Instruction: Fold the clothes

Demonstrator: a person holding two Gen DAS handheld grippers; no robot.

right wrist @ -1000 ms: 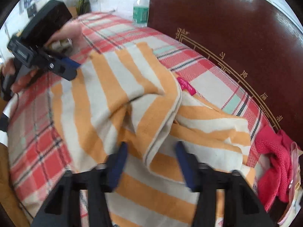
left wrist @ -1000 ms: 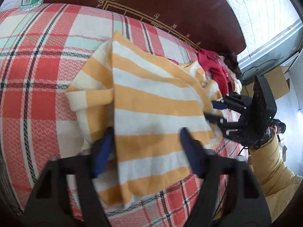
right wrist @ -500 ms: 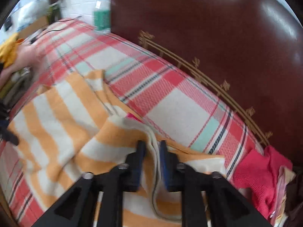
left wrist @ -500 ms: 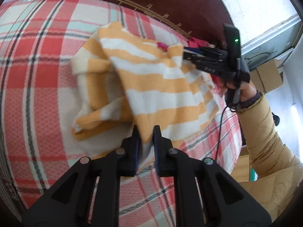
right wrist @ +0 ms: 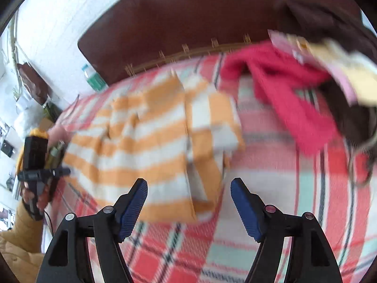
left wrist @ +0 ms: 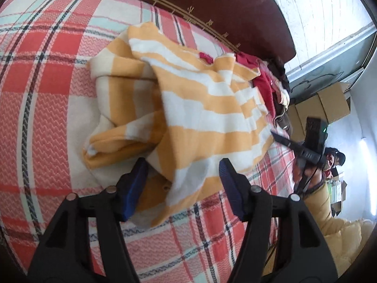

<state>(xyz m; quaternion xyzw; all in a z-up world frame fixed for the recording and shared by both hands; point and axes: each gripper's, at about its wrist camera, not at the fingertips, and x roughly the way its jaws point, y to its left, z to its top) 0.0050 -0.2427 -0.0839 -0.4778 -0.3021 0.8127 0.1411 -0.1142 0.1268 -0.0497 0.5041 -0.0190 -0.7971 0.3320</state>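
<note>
A plaid bedspread (left wrist: 47, 108) in red, white and pale green checks is covering the bed and carrying everything, with a dark brown headboard (left wrist: 212, 2) trimmed in a gold pattern running along its far edge. Lying across the middle of the bedspread, reaching toward the headboard edge, is the orange-and-cream striped garment (left wrist: 200, 108); it is sitting doubled over itself, with one broad layer draping diagonally over a bunched, rumpled layer beneath, its folded edges puffing up rather than lying flat and a loose corner trailing toward the near edge of the bed. A small red tag is showing near its far edge. In the right wrist view the same garment (right wrist: 150, 136) is appearing blurred, its stripes running crosswise. Toward the headboard's right-hand end, a heap of other clothes is piling up, a red garment (right wrist: 294, 94) lying on top of darker items. The left gripper (left wrist: 182, 176) is hovering just above the near end of the striped garment, its blue-padded jaws spread wide and holding nothing. The right gripper (right wrist: 188, 202) is likewise standing with jaws wide apart over the garment's edge, empty. A green-labelled bottle (right wrist: 93, 79) is standing at the far corner by the headboard.
</note>
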